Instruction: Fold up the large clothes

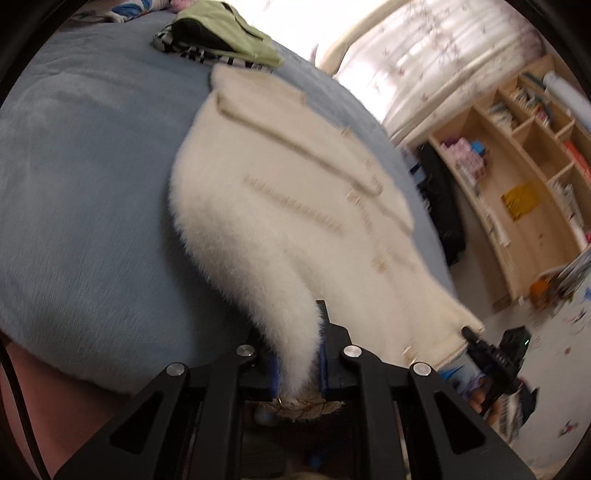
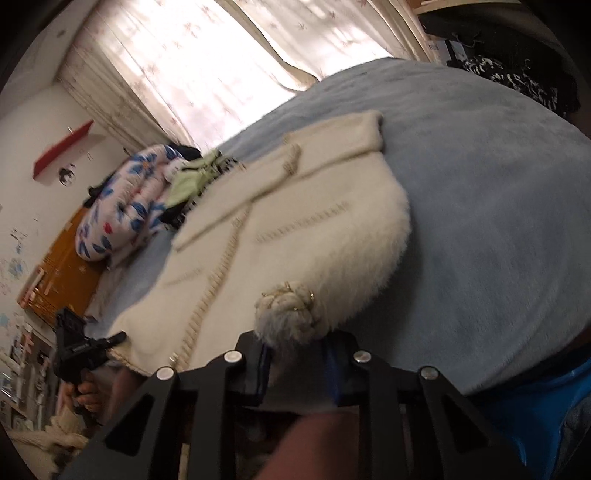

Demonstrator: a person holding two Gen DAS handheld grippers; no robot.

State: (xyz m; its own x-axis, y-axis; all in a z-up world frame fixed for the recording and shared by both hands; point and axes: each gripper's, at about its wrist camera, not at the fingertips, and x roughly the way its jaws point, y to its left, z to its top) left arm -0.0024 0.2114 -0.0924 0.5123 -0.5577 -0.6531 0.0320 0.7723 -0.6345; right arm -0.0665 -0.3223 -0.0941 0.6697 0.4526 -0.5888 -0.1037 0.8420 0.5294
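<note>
Evidently, a cream fluffy cardigan (image 1: 280,192) is spread across the blue bed (image 1: 85,184), with its near edge lifted. One fuzzy corner is clamped between the fingers of the left gripper (image 1: 298,354). Another corner, trimmed with a braided knot (image 2: 291,302), is pinched in the right gripper (image 2: 295,350). Folded clothes (image 1: 218,37) are seen at the bed's far end

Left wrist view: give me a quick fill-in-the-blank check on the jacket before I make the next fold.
1. The left gripper is shut on the white jacket at its ___.
2. The jacket lies spread on a ___ blanket.
3. Beyond the jacket's collar, a ___ garment lies on a black-and-white striped one.

Missing words: sleeve; blue; green
</note>
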